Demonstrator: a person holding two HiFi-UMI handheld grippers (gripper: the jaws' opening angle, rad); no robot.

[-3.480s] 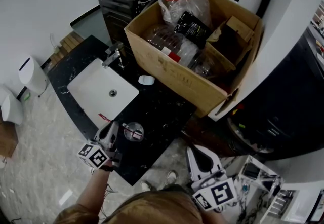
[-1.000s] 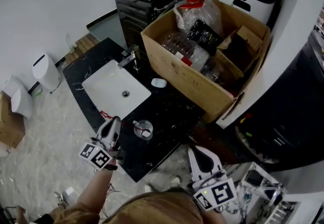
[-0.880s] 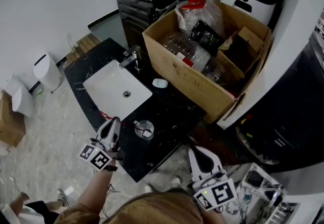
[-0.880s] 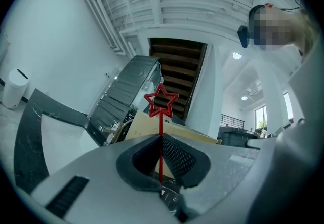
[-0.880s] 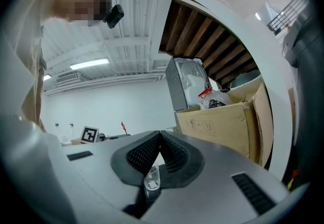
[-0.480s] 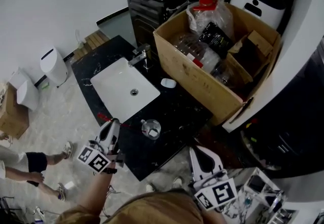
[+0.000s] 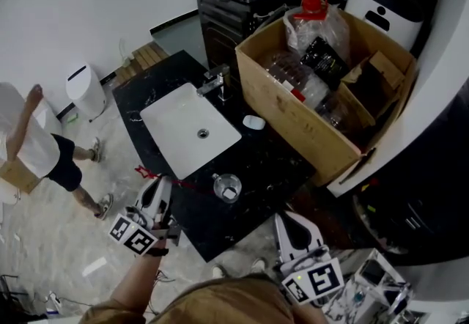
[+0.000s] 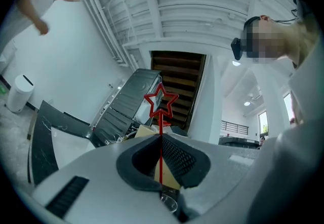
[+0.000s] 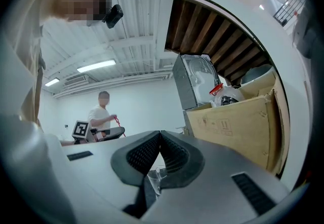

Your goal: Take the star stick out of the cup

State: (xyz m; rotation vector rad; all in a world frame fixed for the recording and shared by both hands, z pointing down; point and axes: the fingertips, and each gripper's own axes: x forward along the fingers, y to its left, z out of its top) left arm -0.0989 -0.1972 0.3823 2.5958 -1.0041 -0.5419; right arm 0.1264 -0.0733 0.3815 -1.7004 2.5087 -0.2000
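"Looking along our left hand-held gripper, what do we hold?"

"The star stick. Our jaws are pressed together on its red stem, and the star stands up beyond the tips."

"Where is that against the cup?"

"Out of it. In the head view we hold the stick over the front edge of the black desk, to the left of the cup. We cannot tell whether its far end touches the rim. The cup stands upright on the desk, near the front corner of the white sink."

"And our right hand-held gripper?"

"Its jaws are closed tip to tip and grip nothing. It sits off the desk at the lower right of the head view, well apart from the cup. Its own view shows the cup beyond the jaws."

"What else do we see?"

"A box on the desk behind the cup, and a person on the floor at the far left."
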